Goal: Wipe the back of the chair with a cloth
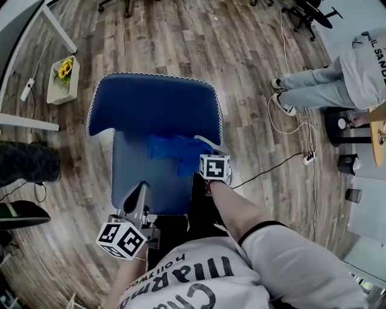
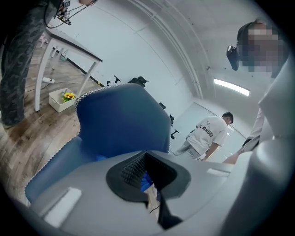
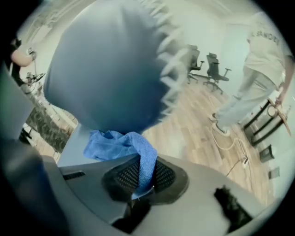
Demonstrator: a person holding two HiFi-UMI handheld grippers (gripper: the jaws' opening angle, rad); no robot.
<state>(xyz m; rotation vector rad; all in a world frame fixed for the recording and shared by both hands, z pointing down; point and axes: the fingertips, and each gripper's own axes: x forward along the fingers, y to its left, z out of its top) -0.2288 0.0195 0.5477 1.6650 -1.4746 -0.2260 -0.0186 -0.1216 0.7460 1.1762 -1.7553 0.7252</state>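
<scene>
The blue chair is right below me in the head view, its back edged with white stitching and its seat nearer to me. A crumpled blue cloth lies where seat and back meet. My right gripper is shut on the cloth's right end. In the right gripper view a strip of cloth runs between the pads of the right gripper, with the chair back close above. My left gripper hovers over the seat's front edge, shut and holding nothing. In the left gripper view the left gripper faces the chair back.
A person stands on the wood floor at the right, near cables and a power strip. A white box with yellow flowers sits left of the chair beside a white table leg. Office chairs stand far back.
</scene>
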